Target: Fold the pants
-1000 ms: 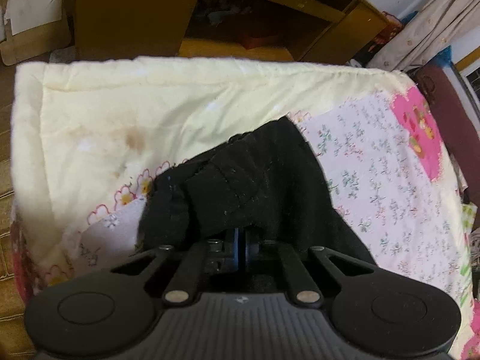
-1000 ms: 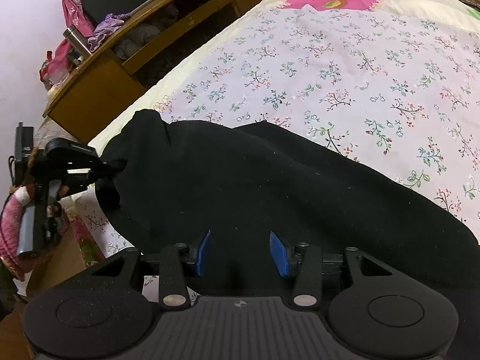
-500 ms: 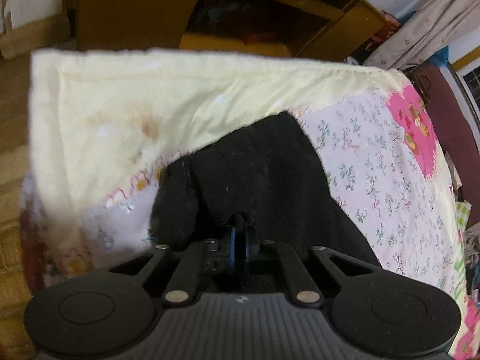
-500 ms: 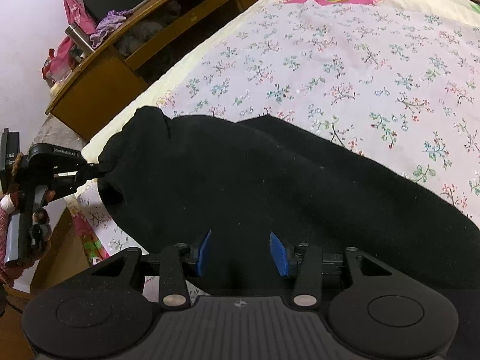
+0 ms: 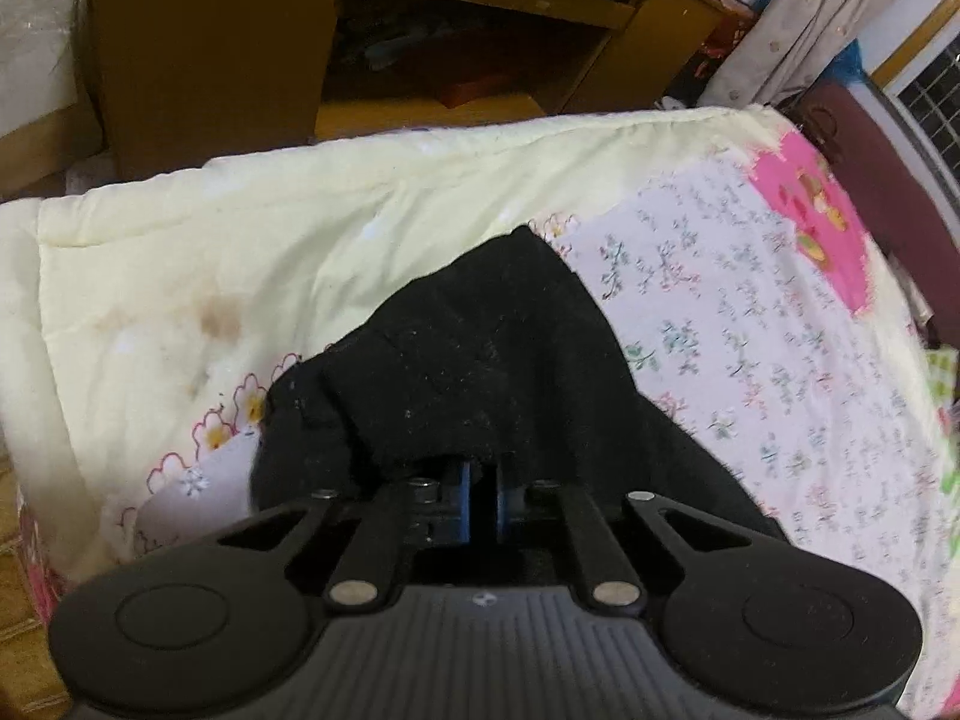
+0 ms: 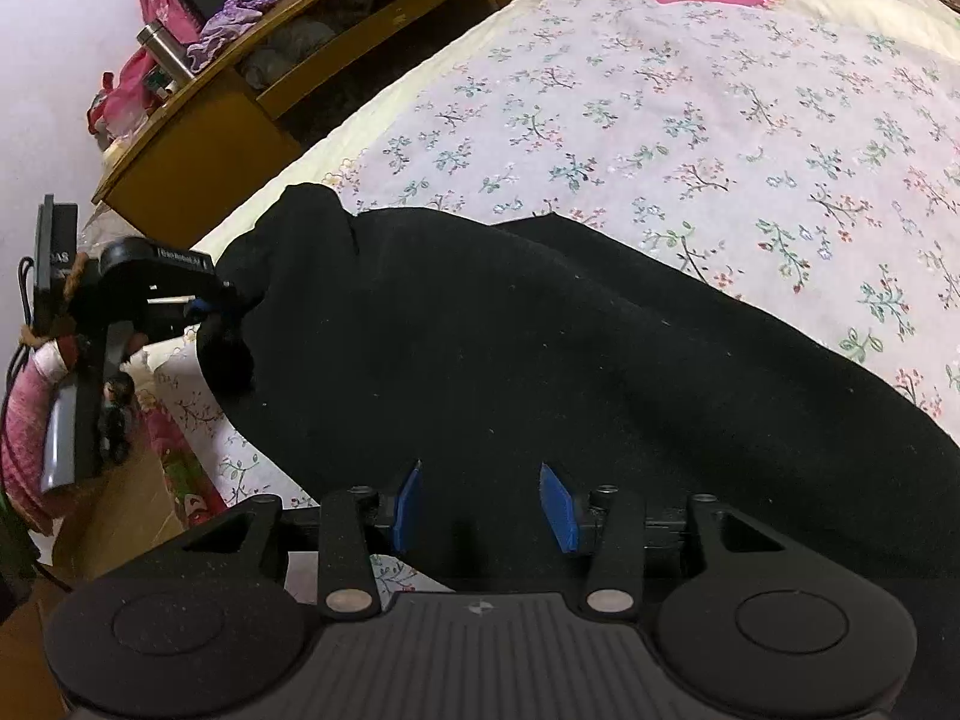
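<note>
Black pants (image 6: 540,348) lie on a floral quilt on the bed (image 6: 690,96). My left gripper (image 5: 483,498) is shut on an edge of the pants (image 5: 474,360), with black cloth draped over its blue pads. It also shows in the right wrist view (image 6: 210,303) at the left, pinching the pants' end near the bed corner. My right gripper (image 6: 483,507) is open, its blue pads (image 6: 410,504) apart, with the black cloth lying just in front of and between them.
A wooden cabinet (image 5: 240,60) with open shelves stands beyond the bed's pale yellow edge (image 5: 180,252). In the right wrist view a wooden shelf unit (image 6: 288,78) holds a steel cup (image 6: 165,54) and cloths. Curtains (image 5: 798,30) hang at the far right.
My left gripper, still pinching the pants, lifted and then came back down toward the bed corner, shifting the pants' end. The right gripper stayed open in place.
</note>
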